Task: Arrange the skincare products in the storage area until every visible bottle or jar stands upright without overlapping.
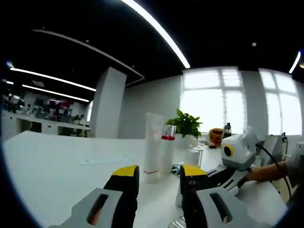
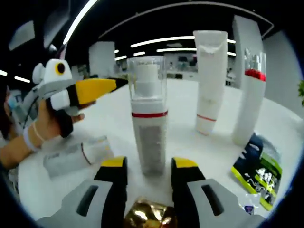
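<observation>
Right gripper view: right gripper sits low over the white table, jaws apart, yellow tips on either side of the base of a pump bottle. Bottle is upright, clear cap, red band. Tips look just beside it; cannot tell if they touch, nothing is visibly clamped. A gold foil item sits between the jaw bases at the bottom edge.

Behind the bottle, a white tube stands upright on its cap. To its right stands a tall white bottle with a red band and clear top. The two are near each other but apart. A clear bottle lies on its side to the left of the jaws. A dark and green sachet lies flat at the right.

Left gripper enters from the left, held in a hand, above the lying bottle, yellow tip pointing at the pump bottle.

Left gripper view: left gripper is over the table, jaws wide, nothing between them. Tube and tall bottle stand upright straight ahead, close together. Right gripper is at the right. A potted plant stands behind.
</observation>
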`<state>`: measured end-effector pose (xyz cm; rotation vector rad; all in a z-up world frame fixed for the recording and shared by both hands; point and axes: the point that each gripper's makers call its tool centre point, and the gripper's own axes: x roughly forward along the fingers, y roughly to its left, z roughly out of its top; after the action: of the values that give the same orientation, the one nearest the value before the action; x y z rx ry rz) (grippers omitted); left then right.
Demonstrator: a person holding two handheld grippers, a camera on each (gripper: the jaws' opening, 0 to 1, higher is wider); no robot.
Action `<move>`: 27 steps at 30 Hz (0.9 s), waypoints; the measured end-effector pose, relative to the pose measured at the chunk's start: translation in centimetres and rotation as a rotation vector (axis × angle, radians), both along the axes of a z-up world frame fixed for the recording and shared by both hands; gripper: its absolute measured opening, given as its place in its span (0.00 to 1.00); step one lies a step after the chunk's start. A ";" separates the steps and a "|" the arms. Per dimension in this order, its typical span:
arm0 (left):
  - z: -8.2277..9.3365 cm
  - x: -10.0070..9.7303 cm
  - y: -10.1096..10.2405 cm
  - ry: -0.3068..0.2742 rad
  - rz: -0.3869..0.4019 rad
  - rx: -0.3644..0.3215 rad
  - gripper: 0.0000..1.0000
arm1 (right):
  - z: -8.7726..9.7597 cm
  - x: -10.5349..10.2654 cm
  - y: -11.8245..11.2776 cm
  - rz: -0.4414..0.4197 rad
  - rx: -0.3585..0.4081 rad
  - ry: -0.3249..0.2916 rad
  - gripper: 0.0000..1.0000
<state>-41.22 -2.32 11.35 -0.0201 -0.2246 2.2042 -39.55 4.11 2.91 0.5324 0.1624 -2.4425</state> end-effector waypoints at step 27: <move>-0.7 0.7 1.0 0.023 -0.014 -0.067 0.35 | 0.3 -3.1 5.8 -0.185 -0.034 0.010 0.19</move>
<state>-40.57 -1.32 10.65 -0.0337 -0.1370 2.1959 -42.69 9.88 3.24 0.5412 0.0785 -2.6224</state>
